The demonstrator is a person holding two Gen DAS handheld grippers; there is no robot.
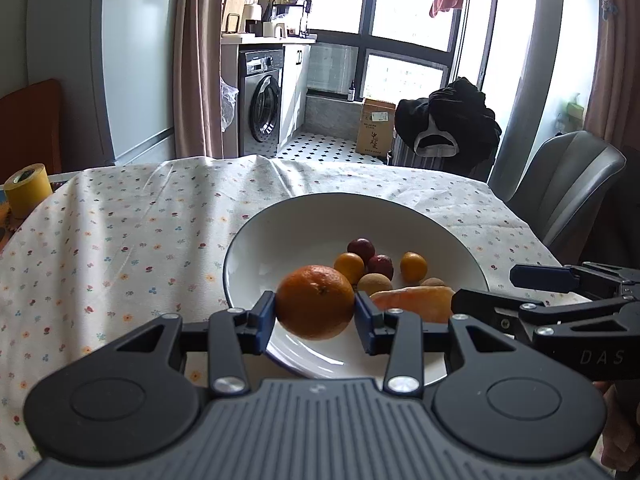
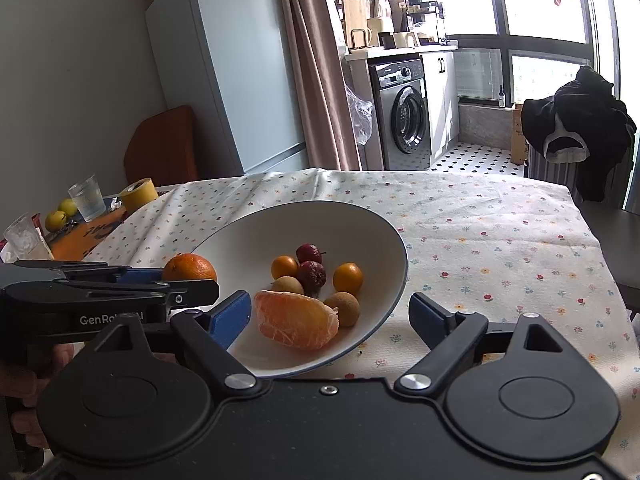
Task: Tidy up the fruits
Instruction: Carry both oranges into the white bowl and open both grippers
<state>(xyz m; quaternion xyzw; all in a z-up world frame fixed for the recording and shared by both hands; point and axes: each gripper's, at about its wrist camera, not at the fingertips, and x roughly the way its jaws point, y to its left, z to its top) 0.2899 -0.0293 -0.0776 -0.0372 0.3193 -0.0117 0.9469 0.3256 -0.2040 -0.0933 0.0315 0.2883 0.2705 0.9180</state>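
Left claw [image 1: 315,312], seen from its own wrist camera, grips a whole mandarin orange [image 1: 315,302] between two blue pads, holding it over the near rim of a white bowl [image 1: 280,236]. Inside the bowl, beyond the mandarin, lie a peeled citrus half [image 1: 416,300], two kumquats [image 1: 349,267], two dark red fruits [image 1: 361,249] and two small brown fruits [image 1: 374,283]. Right of the bowl, the right claw [image 1: 516,288] enters from the side, its fingers apart. The bowl sits on a table covered by a floral tablecloth [image 1: 132,240]. Far left of the bowl stands a roll of yellow tape [image 1: 27,190].

From the right wrist camera, the right claw [image 2: 330,314] stands wide open, holding nothing; its left blue pad is over the bowl [image 2: 360,224] beside the peeled citrus half [image 2: 298,322], its right pad outside the rim above the tablecloth [image 2: 480,240]. Left of the bowl, the left claw [image 2: 182,276] clamps the mandarin orange [image 2: 189,267] at the rim. A hand [image 2: 28,380] holds that claw's handle.
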